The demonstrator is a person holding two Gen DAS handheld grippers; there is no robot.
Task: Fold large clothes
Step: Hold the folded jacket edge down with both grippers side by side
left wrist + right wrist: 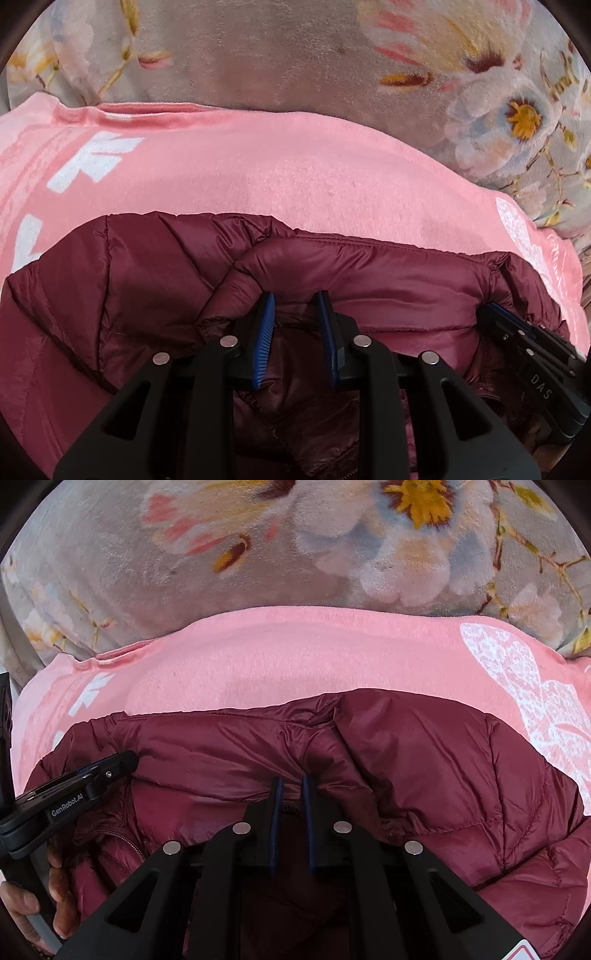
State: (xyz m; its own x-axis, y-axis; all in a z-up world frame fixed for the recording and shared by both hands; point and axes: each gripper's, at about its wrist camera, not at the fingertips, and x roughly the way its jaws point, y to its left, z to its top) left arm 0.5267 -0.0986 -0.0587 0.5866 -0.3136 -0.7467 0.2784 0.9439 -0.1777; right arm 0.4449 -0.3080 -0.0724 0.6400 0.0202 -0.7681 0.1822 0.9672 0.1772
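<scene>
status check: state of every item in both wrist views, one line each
left gripper: shut on the maroon puffer jacket's upper edge
right gripper: shut on the same edge, further right
maroon puffer jacket: bunched, edge folded over, lying on the pink cloth
pink cloth: spread flat under the jacket
floral blanket: spread beneath everything

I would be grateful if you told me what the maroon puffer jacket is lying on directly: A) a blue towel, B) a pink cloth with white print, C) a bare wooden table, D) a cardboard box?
B: the maroon puffer jacket rests on the pink cloth with white print, which itself lies on a floral blanket.
</scene>
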